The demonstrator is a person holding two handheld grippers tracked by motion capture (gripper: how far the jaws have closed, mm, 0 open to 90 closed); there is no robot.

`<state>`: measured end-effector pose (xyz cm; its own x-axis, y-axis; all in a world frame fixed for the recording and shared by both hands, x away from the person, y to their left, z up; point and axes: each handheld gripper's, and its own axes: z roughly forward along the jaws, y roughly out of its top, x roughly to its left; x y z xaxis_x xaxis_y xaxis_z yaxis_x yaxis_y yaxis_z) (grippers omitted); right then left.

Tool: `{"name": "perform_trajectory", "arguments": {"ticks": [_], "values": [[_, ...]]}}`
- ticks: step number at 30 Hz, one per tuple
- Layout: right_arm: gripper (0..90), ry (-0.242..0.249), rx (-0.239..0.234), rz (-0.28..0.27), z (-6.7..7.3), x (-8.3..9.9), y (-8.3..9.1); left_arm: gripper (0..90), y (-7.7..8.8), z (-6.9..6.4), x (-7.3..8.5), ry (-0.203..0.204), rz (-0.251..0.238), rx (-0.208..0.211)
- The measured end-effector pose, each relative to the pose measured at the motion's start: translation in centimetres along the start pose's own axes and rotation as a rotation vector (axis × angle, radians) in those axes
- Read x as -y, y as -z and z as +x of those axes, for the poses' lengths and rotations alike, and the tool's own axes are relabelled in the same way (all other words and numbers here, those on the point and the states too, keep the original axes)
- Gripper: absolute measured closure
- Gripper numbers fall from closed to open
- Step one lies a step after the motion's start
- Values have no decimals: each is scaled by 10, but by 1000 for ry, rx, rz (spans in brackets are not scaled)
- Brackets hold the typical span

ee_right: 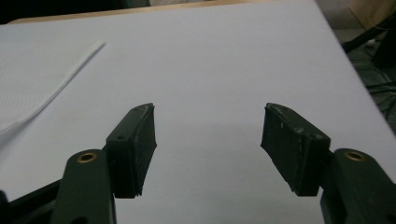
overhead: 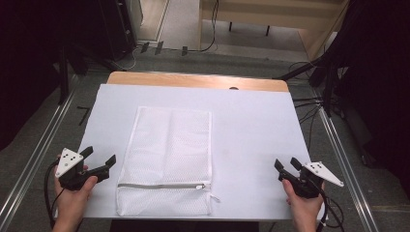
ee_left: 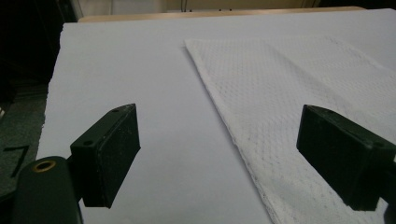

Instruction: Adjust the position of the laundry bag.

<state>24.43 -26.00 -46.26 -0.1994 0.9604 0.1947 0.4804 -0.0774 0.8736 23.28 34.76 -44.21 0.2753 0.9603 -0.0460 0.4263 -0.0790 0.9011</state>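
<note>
The person's hands, at the near edge, held the left gripper [overhead: 100, 161] and right gripper [overhead: 287, 165], each with jaws spread apart and empty. The white-covered table [overhead: 251, 125] carried a white mesh laundry bag [overhead: 168, 157] lying flat between them, nearer the left gripper. Its zipper [overhead: 162, 185] ran across the near end, closed.

mesh bag [overhead: 167, 159]: white, dotted weave | zipper [overhead: 162, 185]: grey | table cover [overhead: 251, 130]: white

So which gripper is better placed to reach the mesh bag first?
Probably the left gripper: its open jaws sit right beside the mesh bag. The right gripper, also open, has bare table between.
</note>
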Motion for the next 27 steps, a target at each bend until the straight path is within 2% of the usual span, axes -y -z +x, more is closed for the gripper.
{"name": "perform_trajectory", "arguments": {"ticks": [4,6,8,12,16,17,18,21,22,23,25,27], "values": [[365,41,2,14,24,-4,-9,138,3,2,2,42,-13,-4],[369,64,-15,31,39,-7,-15,139,5,2,3,34,-11,-10],[387,77,-8,41,54,-10,-23,139,4,2,3,34,-6,-10],[408,86,-48,81,83,-15,-42,139,5,2,2,43,-15,-12],[434,139,-83,100,112,-18,-59,139,3,-1,3,30,-1,-10],[434,139,-83,100,112,-18,-59,139,3,-1,3,30,-1,-10],[451,158,-110,120,127,-18,-68,139,3,-3,3,18,0,-9],[481,127,-160,157,140,-17,-79,139,3,-6,2,9,0,-17],[481,127,-160,157,140,-17,-79,140,3,-6,2,9,0,-17],[489,87,-205,196,145,-17,-88,140,4,-6,2,-2,7,-15],[518,79,-213,223,151,-16,-97,140,3,-7,3,-3,8,-18],[538,82,-193,252,156,-15,-105,140,2,-8,3,-6,14,-18]]}}
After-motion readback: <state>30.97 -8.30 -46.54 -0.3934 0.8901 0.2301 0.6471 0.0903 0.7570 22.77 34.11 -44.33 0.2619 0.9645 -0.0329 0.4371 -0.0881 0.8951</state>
